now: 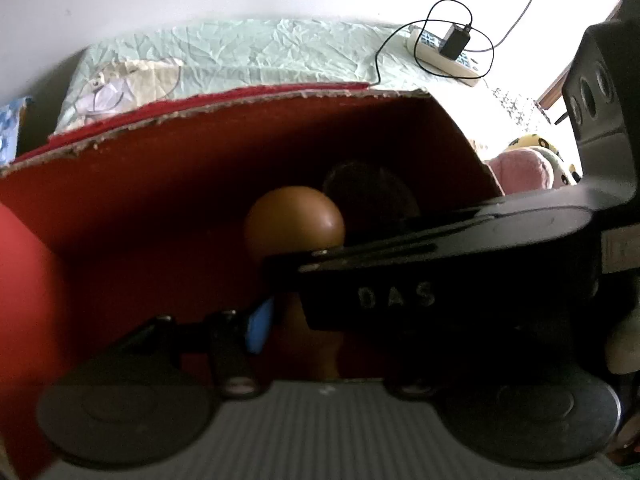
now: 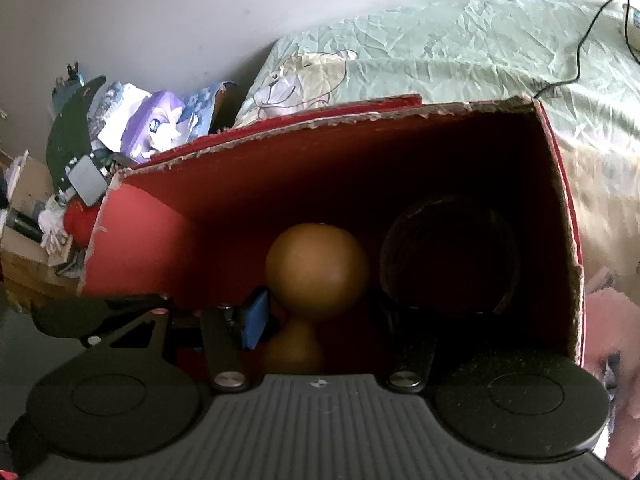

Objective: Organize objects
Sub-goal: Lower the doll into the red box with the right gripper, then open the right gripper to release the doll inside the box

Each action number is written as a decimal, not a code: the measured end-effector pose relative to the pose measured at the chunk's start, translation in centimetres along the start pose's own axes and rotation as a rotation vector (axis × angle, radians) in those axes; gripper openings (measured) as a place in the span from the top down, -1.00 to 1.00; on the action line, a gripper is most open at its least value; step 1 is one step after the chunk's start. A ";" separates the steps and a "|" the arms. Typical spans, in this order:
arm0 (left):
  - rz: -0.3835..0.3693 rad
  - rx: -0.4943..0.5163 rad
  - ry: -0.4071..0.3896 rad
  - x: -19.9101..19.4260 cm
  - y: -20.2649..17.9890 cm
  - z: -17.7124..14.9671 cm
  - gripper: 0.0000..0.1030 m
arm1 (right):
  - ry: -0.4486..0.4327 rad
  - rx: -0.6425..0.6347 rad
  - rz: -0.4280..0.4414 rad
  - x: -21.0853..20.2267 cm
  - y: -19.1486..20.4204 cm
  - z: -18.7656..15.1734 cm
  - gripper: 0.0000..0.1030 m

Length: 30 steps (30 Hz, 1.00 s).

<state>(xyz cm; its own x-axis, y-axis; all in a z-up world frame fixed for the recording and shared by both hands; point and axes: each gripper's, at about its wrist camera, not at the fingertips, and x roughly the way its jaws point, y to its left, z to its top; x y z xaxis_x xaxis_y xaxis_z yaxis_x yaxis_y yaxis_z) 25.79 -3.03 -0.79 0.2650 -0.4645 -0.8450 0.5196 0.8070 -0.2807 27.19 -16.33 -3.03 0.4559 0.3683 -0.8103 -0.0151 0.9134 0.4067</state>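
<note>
green bedsheet [image 2: 460, 52]; power strip [image 1: 444, 56] with charger [image 1: 456, 42].

Both point steeply downward, close together. The right gripper [image 2: 326, 316] has its 2 fingers set well apart, grip unclear. Its body crosses before the left gripper [image 1: 320, 320], hiding 1 finger — jaws partly apart, grip unclear.

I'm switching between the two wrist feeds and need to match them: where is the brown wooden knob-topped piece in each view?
Left wrist: the brown wooden piece sits just left of centre inside the red box, its lower part hidden behind the other gripper's black body.
Right wrist: it is at centre, its round head above a narrower neck.
Shared landmark: the dark round container immediately to its right in both views.
</note>
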 end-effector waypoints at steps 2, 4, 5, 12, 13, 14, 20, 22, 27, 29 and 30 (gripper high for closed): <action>0.002 0.001 0.001 0.0 0.0 0.0 -0.10 | 0.000 -0.007 -0.007 0.0 0.0 0.0 -0.11; 0.004 0.005 0.003 0.0 0.0 0.0 -0.11 | 0.003 0.002 -0.003 0.1 -0.2 0.0 -0.12; 0.005 0.006 0.004 0.0 0.0 0.0 -0.11 | 0.009 0.005 -0.001 0.2 -0.3 0.0 -0.12; 0.012 -0.006 0.015 0.1 0.1 0.0 -0.12 | 0.055 0.011 -0.027 0.7 -0.3 0.0 -0.08; 0.016 -0.005 0.013 0.1 0.0 0.0 -0.12 | 0.057 0.013 -0.029 0.7 -0.3 0.0 -0.07; 0.022 0.000 0.009 0.1 -0.1 0.0 -0.12 | 0.057 0.019 -0.028 0.7 -0.4 0.0 -0.06; 0.049 0.008 0.000 0.1 -0.4 0.0 -0.12 | 0.058 0.039 -0.030 0.7 -0.7 -0.1 0.03; 0.053 0.003 -0.001 0.0 -0.4 0.0 -0.12 | 0.057 0.038 -0.032 0.7 -0.6 -0.1 0.06; 0.070 0.002 -0.008 0.0 -0.5 -0.1 -0.12 | 0.049 0.049 -0.029 0.5 -0.9 -0.1 0.09; 0.075 0.007 -0.020 -0.2 -0.5 -0.2 -0.12 | 0.045 0.061 -0.020 0.5 -1.1 -0.1 0.10; 0.082 0.008 -0.034 -0.3 -0.6 -0.2 -0.12 | 0.040 0.063 -0.015 0.4 -1.1 -0.1 0.11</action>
<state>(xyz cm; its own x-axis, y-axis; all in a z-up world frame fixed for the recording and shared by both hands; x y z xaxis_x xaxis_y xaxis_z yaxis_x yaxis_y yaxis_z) 25.23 -3.25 -0.47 0.3341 -0.4091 -0.8491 0.5011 0.8401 -0.2076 27.26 -17.18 -3.85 0.4200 0.3619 -0.8322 0.0482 0.9068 0.4187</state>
